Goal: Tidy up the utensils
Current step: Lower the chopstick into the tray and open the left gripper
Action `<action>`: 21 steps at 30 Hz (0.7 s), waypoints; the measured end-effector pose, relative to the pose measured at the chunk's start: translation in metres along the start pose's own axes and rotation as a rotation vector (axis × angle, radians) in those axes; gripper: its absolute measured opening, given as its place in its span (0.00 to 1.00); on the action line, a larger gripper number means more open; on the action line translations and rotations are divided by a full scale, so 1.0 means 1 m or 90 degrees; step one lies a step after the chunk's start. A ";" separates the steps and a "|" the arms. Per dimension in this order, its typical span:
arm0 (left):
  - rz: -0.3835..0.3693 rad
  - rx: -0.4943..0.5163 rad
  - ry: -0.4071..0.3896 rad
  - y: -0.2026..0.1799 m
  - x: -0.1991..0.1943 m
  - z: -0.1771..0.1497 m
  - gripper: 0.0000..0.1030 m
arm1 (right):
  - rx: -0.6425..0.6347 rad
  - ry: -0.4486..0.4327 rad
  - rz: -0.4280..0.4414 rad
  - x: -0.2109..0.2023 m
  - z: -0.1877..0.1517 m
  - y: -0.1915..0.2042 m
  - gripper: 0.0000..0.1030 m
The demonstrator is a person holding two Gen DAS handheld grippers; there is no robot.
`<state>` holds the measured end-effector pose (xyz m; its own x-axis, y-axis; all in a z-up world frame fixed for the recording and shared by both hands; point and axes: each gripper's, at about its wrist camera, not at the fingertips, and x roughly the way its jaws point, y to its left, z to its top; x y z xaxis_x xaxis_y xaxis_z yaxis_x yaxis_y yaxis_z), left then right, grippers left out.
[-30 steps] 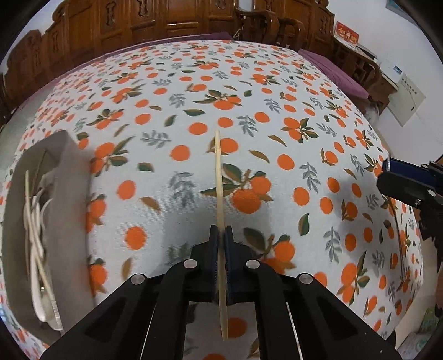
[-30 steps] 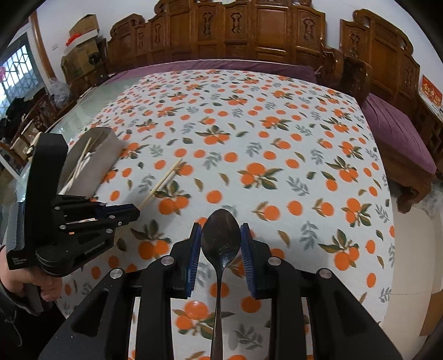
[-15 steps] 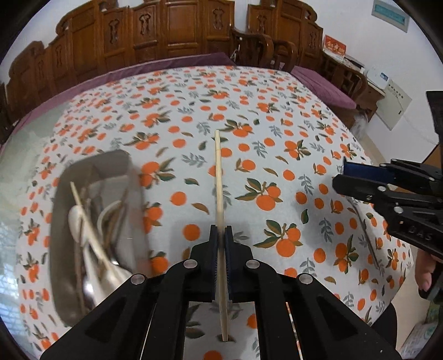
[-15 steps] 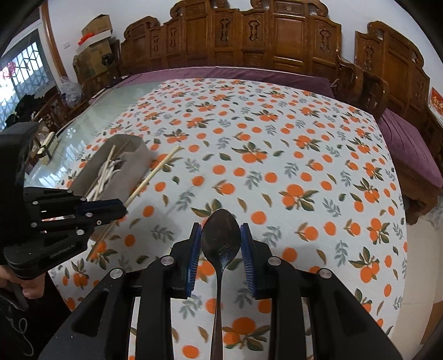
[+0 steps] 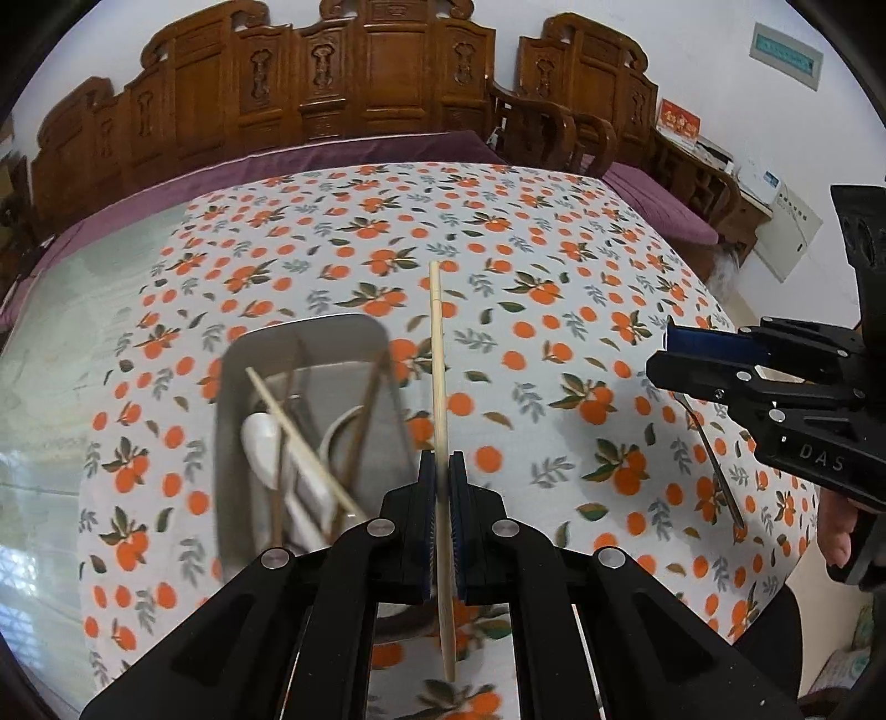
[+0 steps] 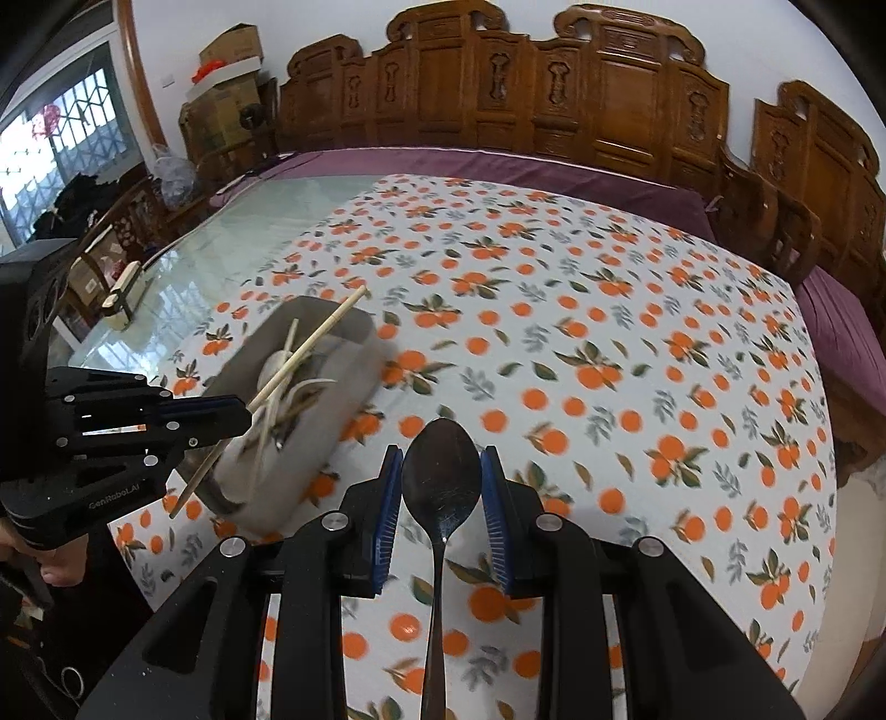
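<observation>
My left gripper is shut on a pale wooden chopstick, held lengthwise and pointing away over the tablecloth. Just left of it stands a grey tray holding several utensils: white spoons and chopsticks. My right gripper is shut on a metal spoon, bowl forward, handle running back under the camera. In the right wrist view the left gripper hangs over the near end of the tray, its chopstick slanting above it. The right gripper and spoon handle show at right.
The orange-print tablecloth covers most of the table; bare glass top lies left of the tray. Carved wooden chairs and purple cushions ring the far and right sides. Boxes stand back left. A hand holds the right gripper.
Both grippers have risen and swung left toward the tray, which has gone from the left edge to just beside the left gripper. The chopstick and spoon stay gripped.
</observation>
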<state>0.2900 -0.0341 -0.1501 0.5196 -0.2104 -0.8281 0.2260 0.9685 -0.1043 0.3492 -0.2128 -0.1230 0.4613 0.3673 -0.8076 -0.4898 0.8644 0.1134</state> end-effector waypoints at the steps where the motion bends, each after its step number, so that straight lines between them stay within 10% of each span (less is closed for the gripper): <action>1: -0.005 0.004 0.003 0.007 0.000 -0.001 0.04 | -0.002 0.002 0.002 0.002 0.002 0.003 0.30; 21: 0.019 -0.031 0.052 0.084 0.036 -0.018 0.04 | -0.013 0.011 0.042 0.040 0.036 0.055 0.30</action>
<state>0.3130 0.0422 -0.1990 0.4565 -0.1719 -0.8730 0.1695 0.9800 -0.1043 0.3667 -0.1381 -0.1280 0.4143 0.4175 -0.8087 -0.5341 0.8310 0.1554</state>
